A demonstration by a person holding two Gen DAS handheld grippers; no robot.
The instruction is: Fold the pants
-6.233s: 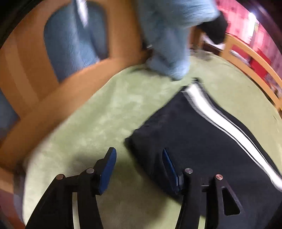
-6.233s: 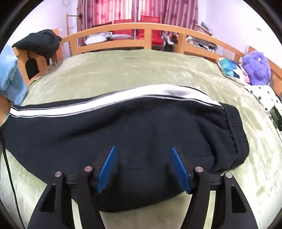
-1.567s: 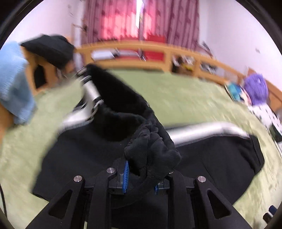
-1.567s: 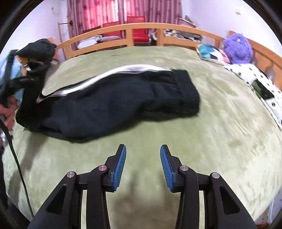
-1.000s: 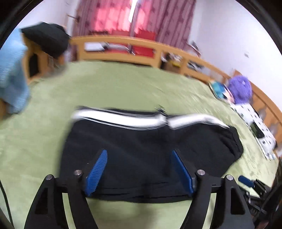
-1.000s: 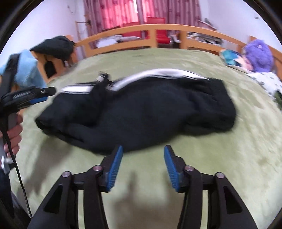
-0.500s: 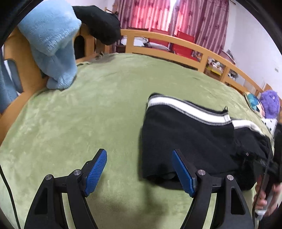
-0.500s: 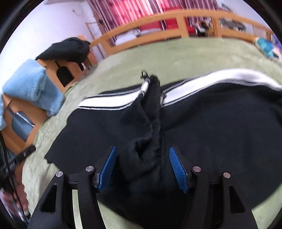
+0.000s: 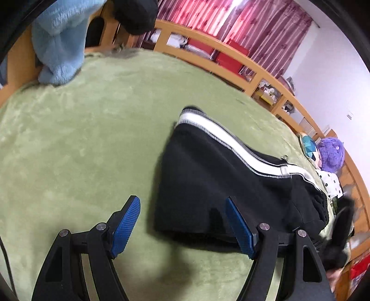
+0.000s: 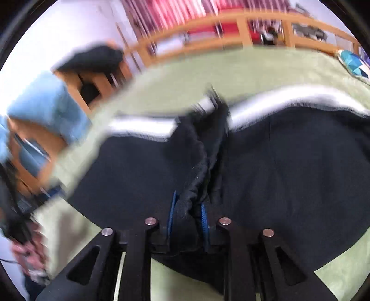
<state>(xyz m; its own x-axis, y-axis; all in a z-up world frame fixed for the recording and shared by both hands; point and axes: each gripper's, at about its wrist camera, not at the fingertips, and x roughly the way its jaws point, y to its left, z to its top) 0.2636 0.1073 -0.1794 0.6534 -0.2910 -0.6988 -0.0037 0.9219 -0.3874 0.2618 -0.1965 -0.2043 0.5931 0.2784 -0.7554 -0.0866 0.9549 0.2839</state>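
Observation:
Black pants with a white side stripe lie folded over on the green blanket. My left gripper is open and empty, hovering at the folded left edge of the pants, its right pad over the cloth. In the right wrist view my right gripper is shut on a bunched ridge of the black pants, at the cuff end that lies across the middle. The white stripe runs along the far edge.
A light blue towel and a dark garment hang on the wooden bed frame at the left. A purple plush toy and a patterned pillow sit at the far right. The right hand's gripper shows blurred.
My right gripper has closed on the bunched pants cloth, having been open over it. My left gripper stays open and has moved closer to the pants' folded left edge.

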